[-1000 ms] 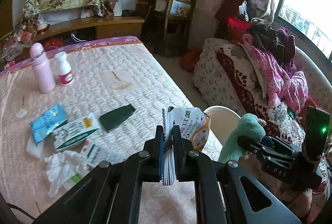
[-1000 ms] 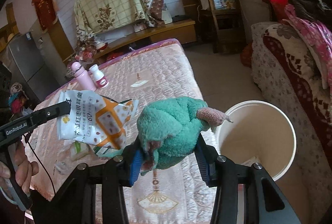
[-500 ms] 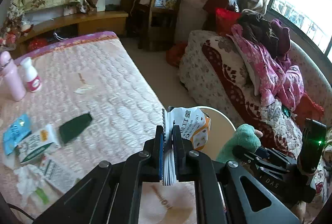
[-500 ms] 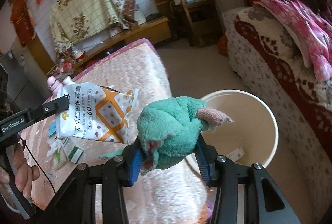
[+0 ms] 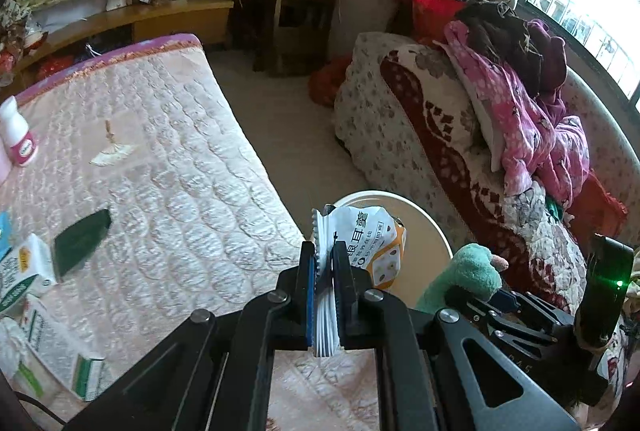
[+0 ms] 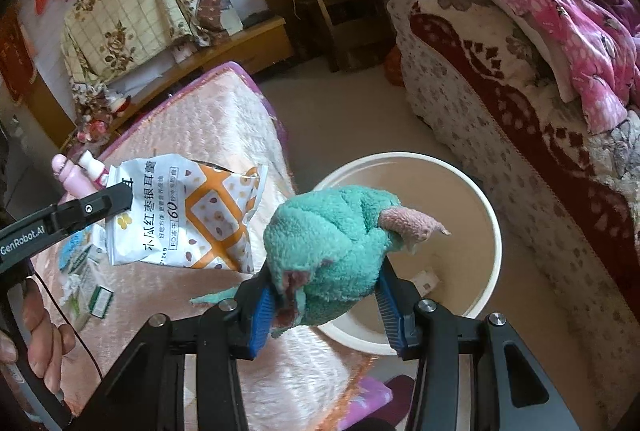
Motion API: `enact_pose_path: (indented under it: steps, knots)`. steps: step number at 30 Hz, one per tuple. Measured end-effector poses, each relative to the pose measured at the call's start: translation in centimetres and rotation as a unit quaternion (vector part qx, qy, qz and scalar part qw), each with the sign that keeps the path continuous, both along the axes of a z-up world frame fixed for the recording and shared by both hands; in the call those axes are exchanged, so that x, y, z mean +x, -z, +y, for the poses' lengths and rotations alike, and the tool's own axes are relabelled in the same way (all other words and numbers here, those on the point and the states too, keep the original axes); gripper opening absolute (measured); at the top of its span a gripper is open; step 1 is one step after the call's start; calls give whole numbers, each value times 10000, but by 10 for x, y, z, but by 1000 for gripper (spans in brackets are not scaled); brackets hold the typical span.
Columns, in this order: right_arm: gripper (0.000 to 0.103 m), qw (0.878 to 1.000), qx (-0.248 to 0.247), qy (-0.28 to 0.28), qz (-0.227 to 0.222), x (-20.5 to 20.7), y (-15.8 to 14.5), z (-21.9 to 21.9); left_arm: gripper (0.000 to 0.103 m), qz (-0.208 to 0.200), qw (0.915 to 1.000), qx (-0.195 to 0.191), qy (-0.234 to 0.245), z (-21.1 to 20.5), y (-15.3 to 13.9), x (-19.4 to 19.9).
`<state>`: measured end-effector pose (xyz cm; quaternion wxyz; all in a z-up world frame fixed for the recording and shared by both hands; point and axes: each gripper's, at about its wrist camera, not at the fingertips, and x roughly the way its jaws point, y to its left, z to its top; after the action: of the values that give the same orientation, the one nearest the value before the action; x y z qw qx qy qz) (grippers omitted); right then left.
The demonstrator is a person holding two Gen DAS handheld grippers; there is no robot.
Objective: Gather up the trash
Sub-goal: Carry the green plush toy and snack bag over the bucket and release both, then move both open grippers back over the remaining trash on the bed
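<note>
The bed (image 5: 168,167) fills the left, bare floor (image 5: 280,119) between it and the right sofa (image 5: 420,119). The bin (image 6: 492,231) stands at the bed's near edge. Left gripper (image 5: 325,271) fingers pinch a packet (image 5: 360,239); right gripper (image 6: 324,295) fingers pinch a green cloth (image 6: 332,235) over the rim.

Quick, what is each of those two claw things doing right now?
Left gripper: closed on the white and orange snack bag.
Right gripper: closed on the green plush toy.
</note>
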<state>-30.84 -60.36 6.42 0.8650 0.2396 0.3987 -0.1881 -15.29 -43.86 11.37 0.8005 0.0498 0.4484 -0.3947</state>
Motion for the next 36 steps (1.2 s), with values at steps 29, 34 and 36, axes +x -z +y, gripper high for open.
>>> enact_pose_path:
  steps: [29, 34, 36]
  knots:
    - [68, 9978, -121, 228, 615, 20, 36, -32, 40, 464, 9989, 1, 111, -28, 43, 0]
    - [68, 9981, -119, 118, 588, 19, 31, -22, 41, 307, 9995, 81, -51, -9, 38, -4]
    - [68, 9984, -165, 78, 535, 19, 27, -15, 42, 220, 9996, 134, -145, -1, 35, -6]
